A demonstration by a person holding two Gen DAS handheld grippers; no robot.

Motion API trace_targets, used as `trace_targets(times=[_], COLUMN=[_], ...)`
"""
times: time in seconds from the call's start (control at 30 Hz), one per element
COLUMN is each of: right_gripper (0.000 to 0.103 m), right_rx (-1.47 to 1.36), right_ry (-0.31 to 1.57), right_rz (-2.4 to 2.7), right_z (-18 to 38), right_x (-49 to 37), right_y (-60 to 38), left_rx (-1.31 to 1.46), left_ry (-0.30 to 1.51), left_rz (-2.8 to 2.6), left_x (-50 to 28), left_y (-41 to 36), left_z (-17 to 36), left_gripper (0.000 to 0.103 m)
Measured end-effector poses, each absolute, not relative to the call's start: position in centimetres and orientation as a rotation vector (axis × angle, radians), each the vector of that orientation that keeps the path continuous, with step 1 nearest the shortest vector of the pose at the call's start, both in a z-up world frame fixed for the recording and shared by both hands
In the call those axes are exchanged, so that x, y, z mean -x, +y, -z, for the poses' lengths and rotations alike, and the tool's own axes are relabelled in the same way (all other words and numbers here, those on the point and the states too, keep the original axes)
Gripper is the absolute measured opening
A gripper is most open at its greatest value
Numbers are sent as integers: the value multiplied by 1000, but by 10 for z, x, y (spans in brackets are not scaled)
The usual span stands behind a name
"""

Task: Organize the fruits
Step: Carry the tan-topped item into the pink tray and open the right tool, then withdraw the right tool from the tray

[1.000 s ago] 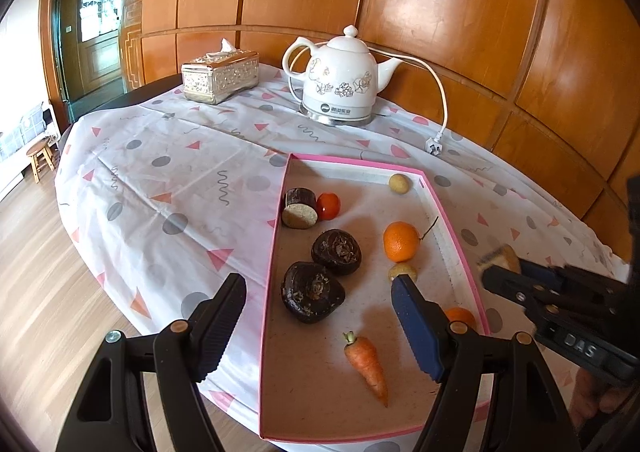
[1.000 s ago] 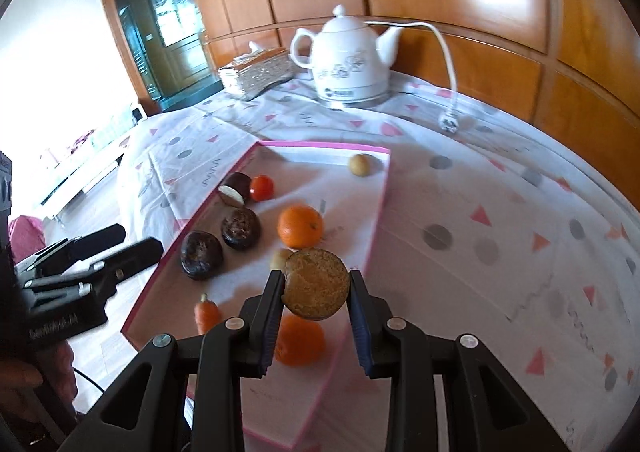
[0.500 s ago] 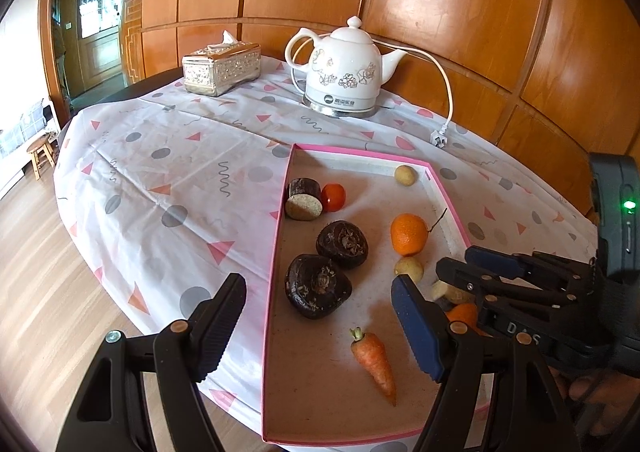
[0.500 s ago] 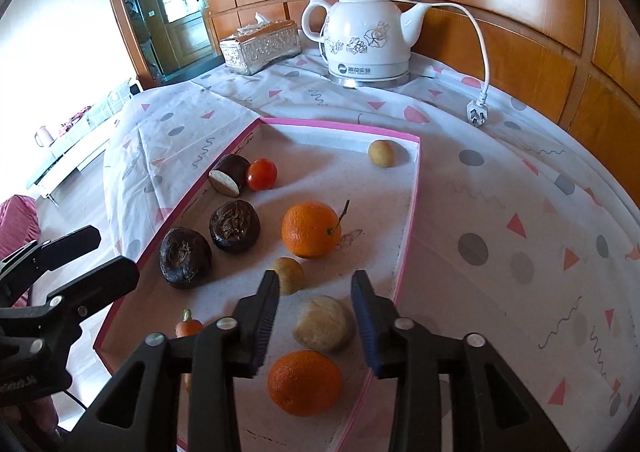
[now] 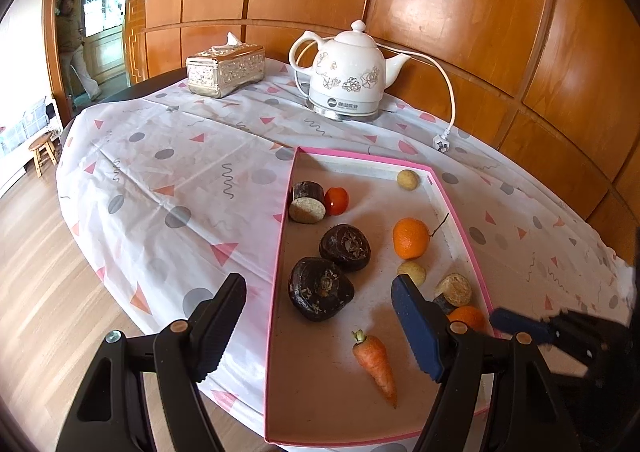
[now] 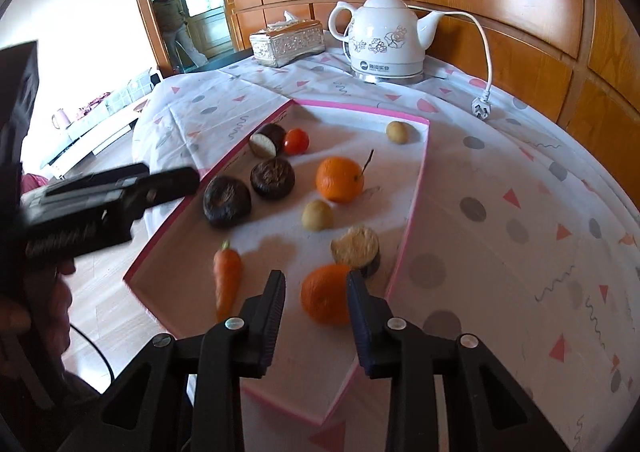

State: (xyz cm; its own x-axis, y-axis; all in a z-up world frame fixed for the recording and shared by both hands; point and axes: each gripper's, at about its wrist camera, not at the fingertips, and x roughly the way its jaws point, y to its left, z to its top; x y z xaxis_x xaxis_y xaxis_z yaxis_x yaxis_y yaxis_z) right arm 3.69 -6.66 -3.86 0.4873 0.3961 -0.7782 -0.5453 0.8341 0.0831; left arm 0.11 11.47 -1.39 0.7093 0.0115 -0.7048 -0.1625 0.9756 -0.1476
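Note:
A pink-rimmed tray [image 5: 280, 252] holds an orange [image 5: 411, 238], two dark brown lumps [image 5: 320, 288], a tomato [image 5: 336, 200], a carrot [image 5: 376, 366] and small yellowish fruits. A cut brown piece [image 6: 356, 248] lies pale face up beside a second orange [image 6: 326, 294] at the tray's near right corner. My right gripper [image 6: 316, 278] hovers just above that orange, its jaws closing with a narrow gap and nothing pressed between the pads. My left gripper [image 5: 316, 280] stands wide open and empty over the tray's near left rim.
A white electric kettle [image 5: 348, 72] with its loose cord and plug [image 5: 440, 140] stands at the back of the patterned tablecloth. A silver tissue box [image 5: 224, 70] sits at the back left. Wood panelling lines the wall behind. A person stands in the far doorway [image 5: 76, 48].
A second ago my right gripper held the cut brown piece above the tray. It let the piece go beside the near orange and has drawn back. The left gripper has stayed put.

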Motion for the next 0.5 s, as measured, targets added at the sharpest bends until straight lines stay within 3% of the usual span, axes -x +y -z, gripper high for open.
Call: trace_targets(times=[0.5], right_gripper=[29], right_rx=[257], right_ry=[894], right_rz=[-540], right_z=[50], right_x=[-39], right_y=[-57], left_rx=[189], left_ry=[764], left_rz=[-97], left_x=[4], left_y=[109], left_z=[9], left_gripper=[76])
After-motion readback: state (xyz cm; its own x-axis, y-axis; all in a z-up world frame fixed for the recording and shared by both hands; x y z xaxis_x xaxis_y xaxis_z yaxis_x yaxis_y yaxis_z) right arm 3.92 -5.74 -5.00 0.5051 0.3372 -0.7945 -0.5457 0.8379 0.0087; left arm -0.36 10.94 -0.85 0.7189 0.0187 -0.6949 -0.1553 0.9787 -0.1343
